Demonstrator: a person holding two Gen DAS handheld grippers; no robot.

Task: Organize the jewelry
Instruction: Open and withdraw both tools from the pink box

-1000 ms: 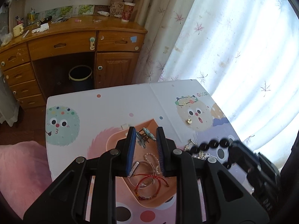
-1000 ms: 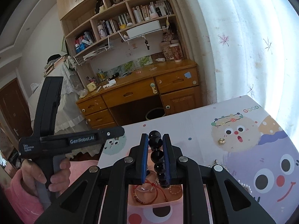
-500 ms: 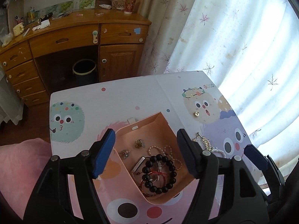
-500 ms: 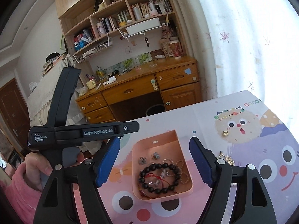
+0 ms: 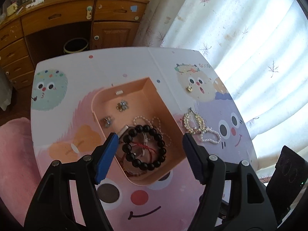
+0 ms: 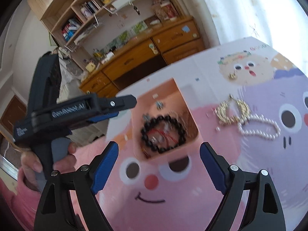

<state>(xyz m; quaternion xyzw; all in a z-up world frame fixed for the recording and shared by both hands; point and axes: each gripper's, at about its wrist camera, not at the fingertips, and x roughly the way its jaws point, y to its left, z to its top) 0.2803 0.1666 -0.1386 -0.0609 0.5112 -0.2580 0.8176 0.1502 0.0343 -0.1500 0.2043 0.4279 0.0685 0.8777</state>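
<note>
Already, in the left wrist view, much of the sorting looks done: the peach-coloured plastic tray (image 5: 169, 115) at the middle of the cartoon-printed tabletop (image 5: 80, 73) holds a black round-bead bracelet (image 5: 144, 146), a thin red cord bracelet (image 5: 148, 148), a small white pearl strand (image 5: 154, 120) and two little sparkly charms (image 5: 121, 105). Left outside, by my judgement, are three pieces toward the tabletop's right edge: a gold filigree chain (image 5: 194, 122), a white pearl bracelet (image 5: 210, 136) touching it, and a small gold charm (image 5: 190, 89) nearer the far right corner. The left gripper (image 5: 149, 154) hangs over the tray's near end, fingers spread wide and holding nothing.

From the right wrist view, blurred with motion, the right gripper (image 6: 158, 168) is likewise released and empty, above the near part of the tabletop. The gold chain (image 6: 233, 111) and pearl bracelet (image 6: 259, 129) lie just right of the tray (image 6: 192, 121), apart from its wall. The other handheld gripper, black with blue pads (image 6: 80, 111), sits at the tray's left side, away from the loose pieces, so nothing appears to block reaching them.
</note>
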